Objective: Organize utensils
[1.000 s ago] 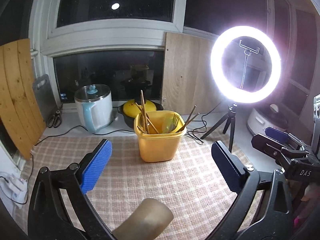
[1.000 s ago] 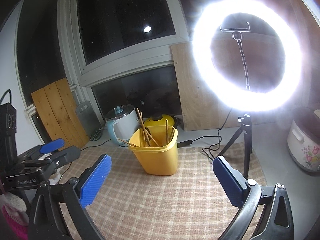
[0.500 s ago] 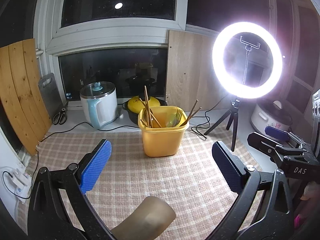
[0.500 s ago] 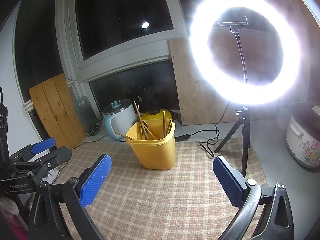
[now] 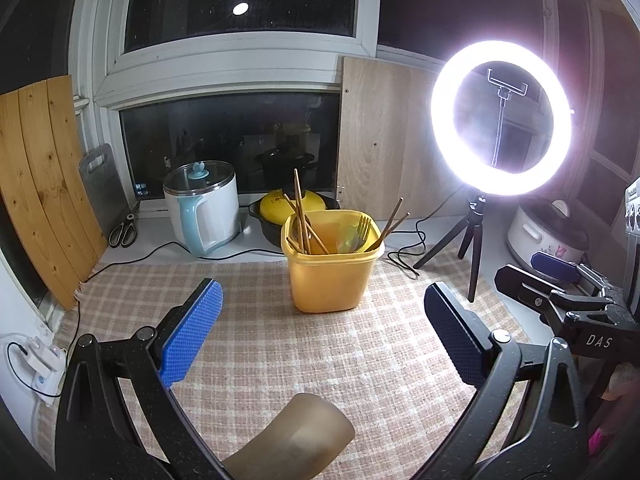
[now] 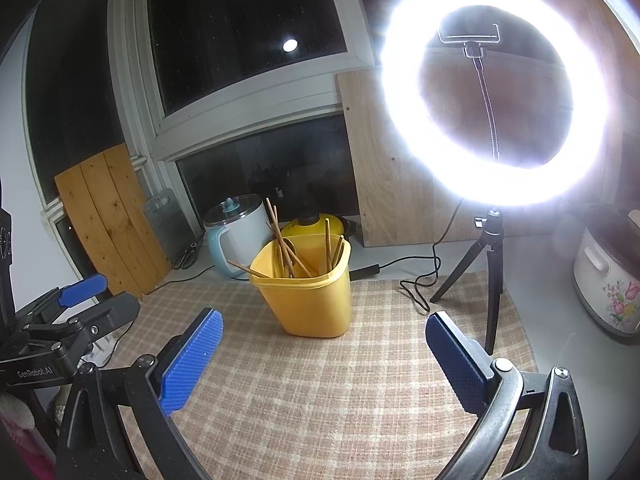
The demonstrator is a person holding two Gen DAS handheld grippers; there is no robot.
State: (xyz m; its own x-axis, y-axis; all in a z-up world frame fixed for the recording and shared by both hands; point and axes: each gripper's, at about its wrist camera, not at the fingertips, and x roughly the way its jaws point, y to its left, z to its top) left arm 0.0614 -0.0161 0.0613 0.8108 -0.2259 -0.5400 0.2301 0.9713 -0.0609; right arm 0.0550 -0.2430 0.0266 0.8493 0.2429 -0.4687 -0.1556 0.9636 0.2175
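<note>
Both grippers were spread wide and held nothing. The left gripper hovered above the checked cloth on the surface, apart from the yellow bin at its 12 o'clock. The bin held chopsticks and a fork. The right gripper had the bin near its 12 o'clock, untouched.

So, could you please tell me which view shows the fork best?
The left wrist view: the fork shows its tines above the rim of the yellow bin, beside the chopsticks. In the right wrist view I cannot make the fork out among the sticks.
</note>
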